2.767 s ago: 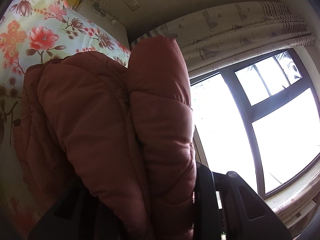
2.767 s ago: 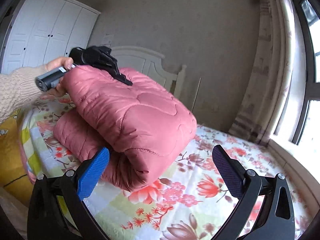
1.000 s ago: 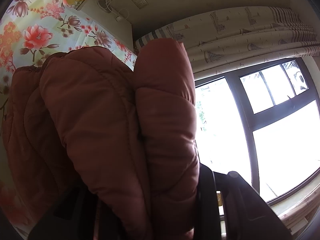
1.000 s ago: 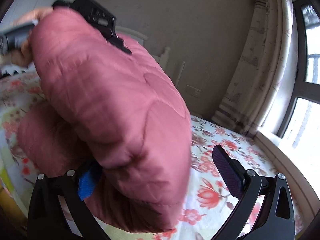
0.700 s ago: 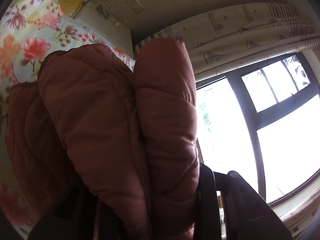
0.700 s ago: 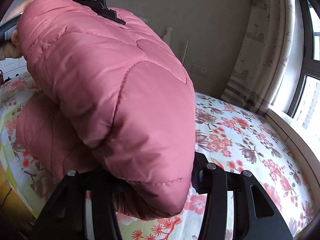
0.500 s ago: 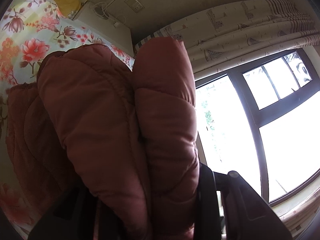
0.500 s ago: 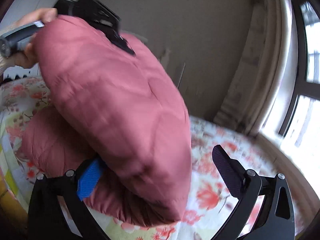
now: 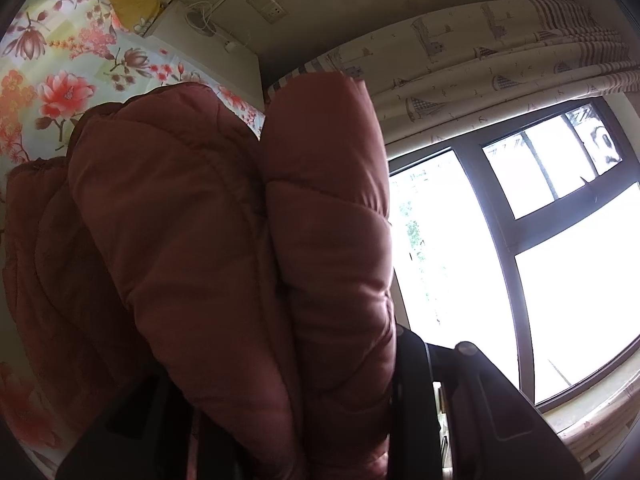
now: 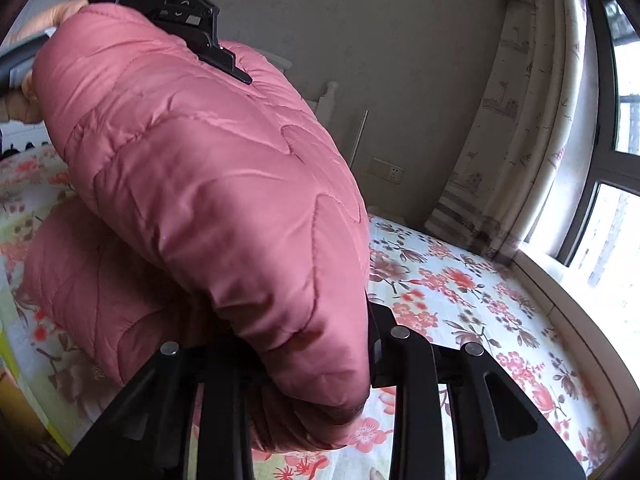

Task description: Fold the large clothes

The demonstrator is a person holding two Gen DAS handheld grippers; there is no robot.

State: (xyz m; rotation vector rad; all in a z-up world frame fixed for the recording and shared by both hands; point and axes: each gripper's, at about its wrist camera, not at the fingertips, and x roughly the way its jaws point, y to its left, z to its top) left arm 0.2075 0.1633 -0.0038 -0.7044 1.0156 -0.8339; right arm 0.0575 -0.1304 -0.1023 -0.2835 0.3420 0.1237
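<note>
My right gripper [image 10: 304, 364] is closing on the near corner of the pink quilted coat [image 10: 208, 184], its black arms drawn in on either side of the padded fold. At the far end of that raised fold, up and to my left, my left gripper [image 10: 224, 64] pinches the coat too; in its own view the coat [image 9: 248, 248] bulges straight out of the jaws. The coat's lower layers lie below on the flowered bed sheet [image 10: 460, 292].

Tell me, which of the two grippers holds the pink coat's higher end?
The left gripper, up by the hand; the right gripper is closing on the pink coat lower down.
</note>
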